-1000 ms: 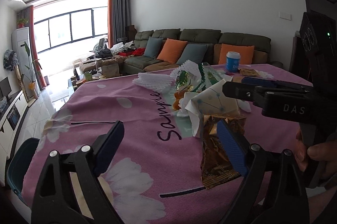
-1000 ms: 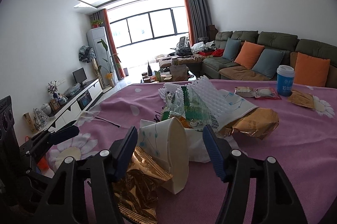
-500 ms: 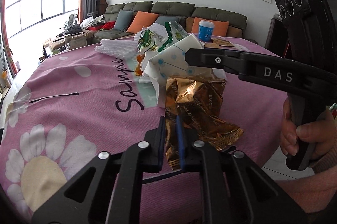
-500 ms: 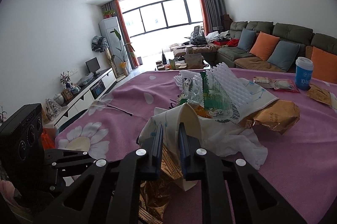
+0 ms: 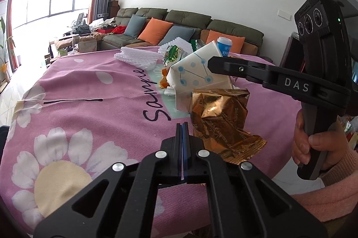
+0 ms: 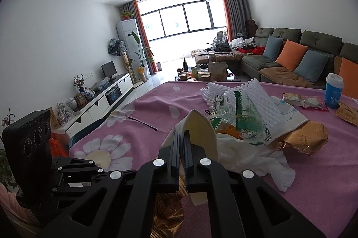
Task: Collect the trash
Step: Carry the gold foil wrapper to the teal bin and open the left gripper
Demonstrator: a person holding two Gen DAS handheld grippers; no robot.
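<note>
On the pink flowered tablecloth (image 5: pixel 89 86) lies a crumpled gold foil wrapper (image 5: pixel 220 117). My left gripper (image 5: pixel 182 126) is shut just left of it. The foil's edge runs behind the right finger and none shows between the pads. A white paper cup with blue dots (image 5: pixel 197 74) leans over the wrapper. My right gripper (image 6: pixel 181 134) is shut on the wall of that cup (image 6: pixel 201 133), whose mouth is squashed narrow. In the left wrist view the right gripper (image 5: pixel 211 63) reaches in from the right. The gold wrapper (image 6: pixel 167 213) lies under the right gripper.
Behind the cup sits a trash pile: white foam netting (image 6: pixel 257 99), green-printed clear plastic (image 6: pixel 243 117), a white tissue (image 6: pixel 252 155) and a second gold bag (image 6: pixel 302 137). A blue cup (image 6: pixel 333 90) and snack packets (image 6: pixel 304 100) stand farther right. A hand (image 5: pixel 313 148) holds the right gripper.
Both grippers went from wide open to shut. The right one closed on the paper cup and flattened its mouth. The left one moved in close to the gold wrapper and closed beside it.
</note>
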